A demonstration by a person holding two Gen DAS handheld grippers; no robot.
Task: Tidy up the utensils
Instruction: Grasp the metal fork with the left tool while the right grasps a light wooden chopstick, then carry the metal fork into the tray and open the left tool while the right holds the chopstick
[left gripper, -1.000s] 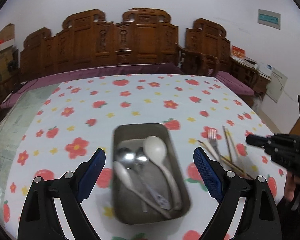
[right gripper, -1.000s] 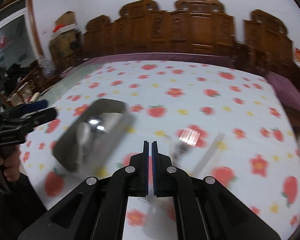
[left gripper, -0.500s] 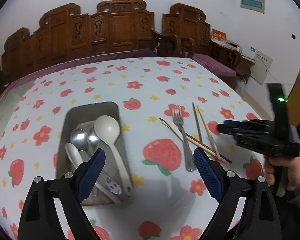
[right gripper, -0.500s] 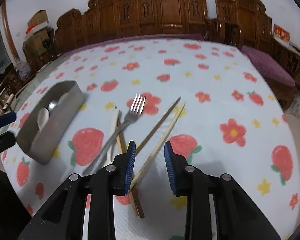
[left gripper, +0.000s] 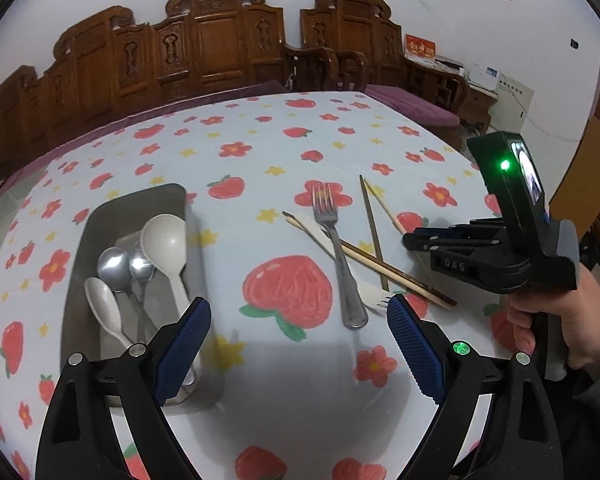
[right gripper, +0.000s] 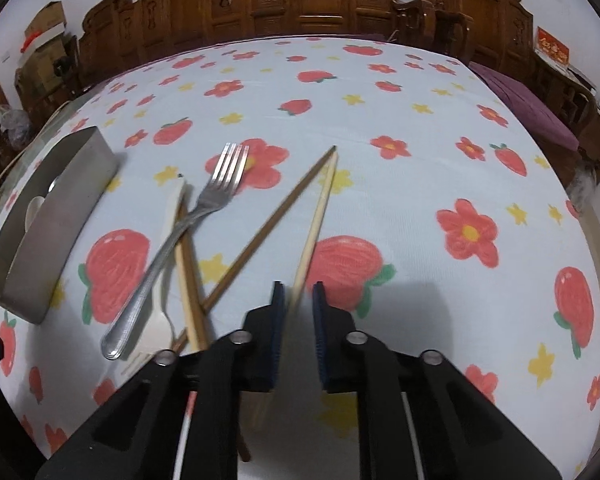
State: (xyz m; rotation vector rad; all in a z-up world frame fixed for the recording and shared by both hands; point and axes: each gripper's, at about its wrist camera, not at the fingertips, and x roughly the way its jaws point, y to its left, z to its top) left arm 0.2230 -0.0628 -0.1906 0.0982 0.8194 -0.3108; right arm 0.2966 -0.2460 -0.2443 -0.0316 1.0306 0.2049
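Utensils, left wrist view: a metal fork, a white plastic fork and several chopsticks lie crossed on the bench, right of a grey metal tray.
Tray contents: one large pale spoon, two metal spoons and a small pale spoon, bowls toward the far end.
Left gripper: fingers wide apart, nothing between them, hanging over the cloth between the tray and the forks.
Right gripper, seen from the left: held in a person's hand at the right, its tip low over the near ends of the chopsticks.
Utensils, right wrist view: metal fork lies across the white fork and a pale chopstick pair; a dark chopstick and a light chopstick meet at their far tips.
Right gripper: fingers narrow and closing, the light chopstick running between them; whether the pads touch it, I cannot tell.
Tray, right wrist view: far left, well apart from the chopsticks.
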